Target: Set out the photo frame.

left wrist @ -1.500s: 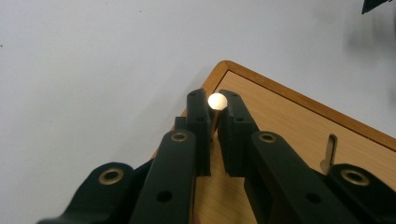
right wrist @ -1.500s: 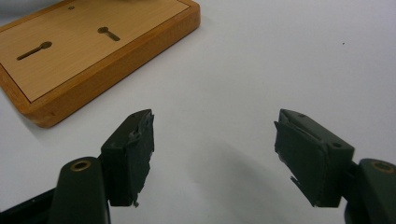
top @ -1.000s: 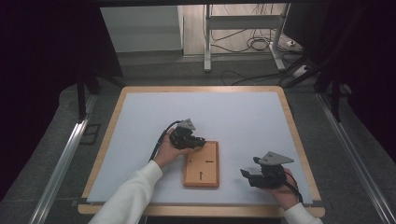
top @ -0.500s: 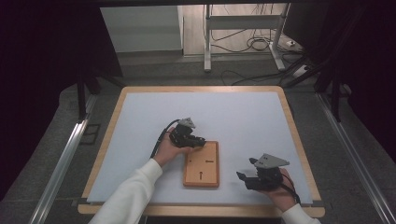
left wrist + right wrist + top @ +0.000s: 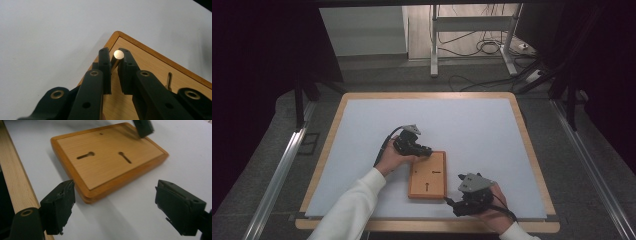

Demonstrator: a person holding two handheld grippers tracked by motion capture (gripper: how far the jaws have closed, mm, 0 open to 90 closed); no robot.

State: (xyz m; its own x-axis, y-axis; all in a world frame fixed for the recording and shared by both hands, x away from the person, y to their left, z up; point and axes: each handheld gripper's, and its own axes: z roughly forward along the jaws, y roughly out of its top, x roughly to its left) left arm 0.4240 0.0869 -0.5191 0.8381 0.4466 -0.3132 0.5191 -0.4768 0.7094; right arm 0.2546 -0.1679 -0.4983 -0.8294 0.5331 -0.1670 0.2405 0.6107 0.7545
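Observation:
A flat wooden board (image 5: 428, 175) with two keyhole slots lies on the white mat near the front. My left gripper (image 5: 424, 149) rests at the board's far left corner. In the left gripper view the left gripper (image 5: 114, 53) is shut on a short metal peg (image 5: 118, 54) that stands over that corner of the board (image 5: 150, 67). A thin metal pin (image 5: 169, 81) sticks out of the board farther right. My right gripper (image 5: 452, 202) sits just off the board's near right corner. In the right gripper view the right gripper (image 5: 115, 195) is open, its jaws wide apart facing the board (image 5: 107, 157).
The white mat is framed by a wooden table rim (image 5: 427, 95), and the front rim (image 5: 15, 177) runs close beside my right gripper. Behind the table are a metal stand (image 5: 472, 30) and floor cables (image 5: 482, 47).
My right gripper has moved left along the front edge, closer to the board. The left gripper has stayed at the board's corner.

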